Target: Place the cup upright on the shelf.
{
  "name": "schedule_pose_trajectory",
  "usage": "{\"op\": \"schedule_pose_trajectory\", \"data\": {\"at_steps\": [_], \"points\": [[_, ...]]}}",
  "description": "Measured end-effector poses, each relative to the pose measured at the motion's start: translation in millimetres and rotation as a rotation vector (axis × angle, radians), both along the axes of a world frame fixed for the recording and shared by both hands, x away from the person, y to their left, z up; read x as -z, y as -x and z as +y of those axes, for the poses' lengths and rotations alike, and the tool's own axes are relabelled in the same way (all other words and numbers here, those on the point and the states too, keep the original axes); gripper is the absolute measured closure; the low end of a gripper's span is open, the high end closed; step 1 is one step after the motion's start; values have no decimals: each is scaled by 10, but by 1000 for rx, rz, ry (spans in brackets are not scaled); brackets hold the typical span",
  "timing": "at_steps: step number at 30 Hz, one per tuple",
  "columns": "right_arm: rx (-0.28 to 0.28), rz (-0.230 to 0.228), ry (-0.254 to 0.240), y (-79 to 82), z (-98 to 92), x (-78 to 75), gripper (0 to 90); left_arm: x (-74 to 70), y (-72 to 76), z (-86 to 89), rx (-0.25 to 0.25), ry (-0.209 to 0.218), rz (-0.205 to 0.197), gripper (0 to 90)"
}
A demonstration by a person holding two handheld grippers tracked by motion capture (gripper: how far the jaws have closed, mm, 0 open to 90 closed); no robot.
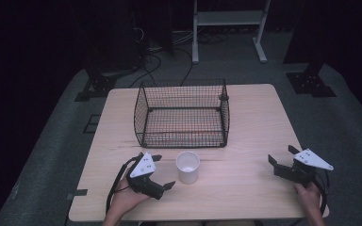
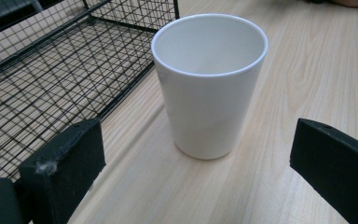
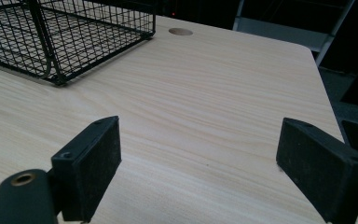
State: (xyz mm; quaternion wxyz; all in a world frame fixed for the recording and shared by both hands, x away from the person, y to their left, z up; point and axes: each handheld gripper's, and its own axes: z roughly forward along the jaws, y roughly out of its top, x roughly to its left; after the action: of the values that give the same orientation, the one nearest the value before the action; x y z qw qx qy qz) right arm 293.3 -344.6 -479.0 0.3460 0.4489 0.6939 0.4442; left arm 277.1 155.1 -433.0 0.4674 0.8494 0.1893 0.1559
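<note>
— Nearest the lens in the left gripper view: two black jaws, spread wide, nothing between the pads. Left claw [image 2: 196, 154] released, aimed straight at a white cup [image 2: 209, 84].

— Cup's position?

— Upright on the worktop [image 2: 307, 70], open end up, nothing visible inside. Just ahead of the left claw, short of the gap between the jaws, no contact on either side. Seen from the high view: cup [image 1: 187, 166] just right of the left claw [image 1: 160, 172], near the front wall of a black wire basket [image 1: 182, 114], apart from it.

— Basket?

— Standing at the worktop's middle, toward the far side. Open top, nothing visible inside. One corner also seen in the right gripper view, upper left [image 3: 56, 37].

— Right side?

— Right claw [image 1: 283, 160] near the worktop's right edge, well apart from the cup. Jaws spread wide, released, nothing gripped. Bare wood grain ahead of it in its own view [image 3: 198, 154]; a round hole [image 3: 180, 31] in the board farther off.

— Hands?

— Left hand [image 1: 125, 200] and right hand [image 1: 308, 194] entering at the near edge, each holding its tool.
</note>
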Motion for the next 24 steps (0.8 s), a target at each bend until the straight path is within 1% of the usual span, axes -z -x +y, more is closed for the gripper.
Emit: {"op": "schedule_pose_trajectory", "data": {"at_steps": [7, 11, 14, 19, 20, 22, 24], "points": [[-1, 0, 0, 0, 0, 0, 131, 8, -36, -98, 27, -18, 21, 24], [-2, 0, 1, 0, 1, 0, 131, -25, -52, -151, 44, -26, 20, 24], [-3, 0, 0, 0, 0, 0, 131, -36, -73, -183, 50, -36, 27, 24], [-5, -1, 0, 0, 1, 0, 131, -25, -107, -239, 59, -40, 46, 24], [-5, -1, 1, 0, 1, 0, 131, -25, -113, -252, 61, -47, 48, 24], [-5, -1, 0, 0, 1, 0, 130, -22, -124, -278, 62, -58, 48, 24], [-5, -1, 0, 0, 0, 0, 130, -16, -141, -293, 63, -58, 51, 24]]}}
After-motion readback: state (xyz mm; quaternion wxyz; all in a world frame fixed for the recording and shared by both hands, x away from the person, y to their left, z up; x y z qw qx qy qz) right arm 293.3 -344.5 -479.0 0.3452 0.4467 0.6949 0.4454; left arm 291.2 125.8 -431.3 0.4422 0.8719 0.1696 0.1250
